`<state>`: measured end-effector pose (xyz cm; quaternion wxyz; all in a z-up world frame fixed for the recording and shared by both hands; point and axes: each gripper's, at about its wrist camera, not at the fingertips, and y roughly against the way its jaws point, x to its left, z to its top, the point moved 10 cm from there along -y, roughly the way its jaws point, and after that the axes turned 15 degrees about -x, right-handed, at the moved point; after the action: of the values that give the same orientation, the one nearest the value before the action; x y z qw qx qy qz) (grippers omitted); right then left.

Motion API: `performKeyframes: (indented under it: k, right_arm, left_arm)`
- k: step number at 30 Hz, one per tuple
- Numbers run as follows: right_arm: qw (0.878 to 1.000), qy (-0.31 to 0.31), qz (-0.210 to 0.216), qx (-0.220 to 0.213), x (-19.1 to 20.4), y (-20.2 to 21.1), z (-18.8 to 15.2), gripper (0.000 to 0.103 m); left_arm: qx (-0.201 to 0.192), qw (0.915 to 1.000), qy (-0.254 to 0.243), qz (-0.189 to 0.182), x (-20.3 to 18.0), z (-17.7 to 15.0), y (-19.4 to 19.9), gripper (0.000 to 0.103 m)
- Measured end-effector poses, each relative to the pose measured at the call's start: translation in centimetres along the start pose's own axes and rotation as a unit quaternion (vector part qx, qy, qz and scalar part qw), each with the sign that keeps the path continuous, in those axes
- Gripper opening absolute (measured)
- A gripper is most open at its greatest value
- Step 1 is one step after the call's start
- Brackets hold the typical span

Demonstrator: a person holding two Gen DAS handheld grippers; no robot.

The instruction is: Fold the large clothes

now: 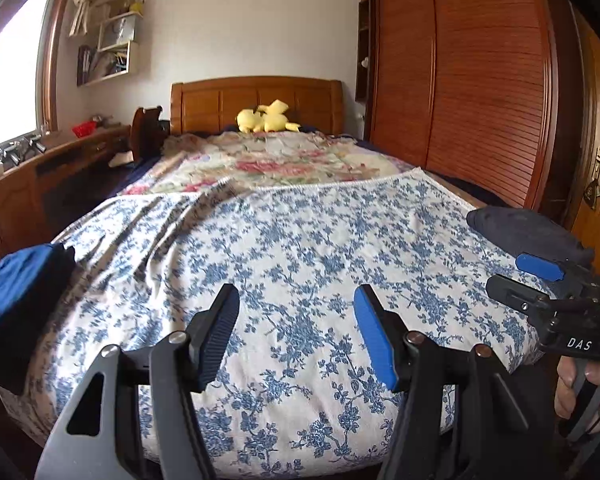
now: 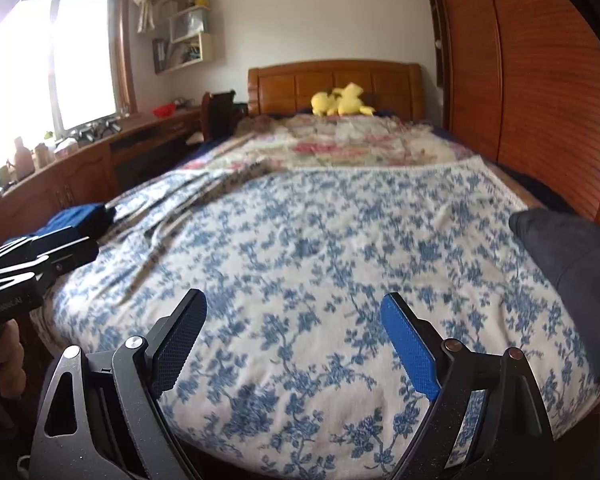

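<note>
A dark grey garment point(image 1: 528, 232) lies bunched at the right edge of the bed; it also shows in the right wrist view point(image 2: 576, 264). A folded blue and black garment point(image 1: 24, 292) sits at the left edge, and shows in the right wrist view point(image 2: 80, 220). My left gripper point(image 1: 296, 312) is open and empty above the blue-flowered cloth point(image 1: 284, 240) on the bed. My right gripper point(image 2: 294, 320) is open and empty above the same cloth point(image 2: 320, 248). The right gripper point(image 1: 512, 276) shows beside the dark garment in the left wrist view. The left gripper point(image 2: 88, 246) shows at the left in the right wrist view.
A rose-patterned quilt point(image 1: 268, 160) covers the far half of the bed, with a yellow plush toy point(image 1: 266, 118) by the wooden headboard point(image 1: 256, 96). A wooden wardrobe point(image 1: 480, 80) stands on the right. A desk point(image 1: 60, 152) runs under the window on the left.
</note>
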<state>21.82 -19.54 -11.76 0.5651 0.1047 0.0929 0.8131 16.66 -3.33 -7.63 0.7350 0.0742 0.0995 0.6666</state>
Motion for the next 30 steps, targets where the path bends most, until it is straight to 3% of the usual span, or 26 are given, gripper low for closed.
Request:
performKeyframes:
  k: [19,30]
  right_arm:
    - [0.996,0.011,0.007,-0.093,2.4,6.1,6.9,0.091]
    - [0.994,0.007,-0.02,-0.104,1.0,6.7,7.1,0.091]
  left_arm:
    - [-0.082,0.9965,-0.006,0.018,0.4,6.4,6.2,0.059]
    - [-0.082,0.9957,0.003,0.044,2.5,5.4,7.0,0.059]
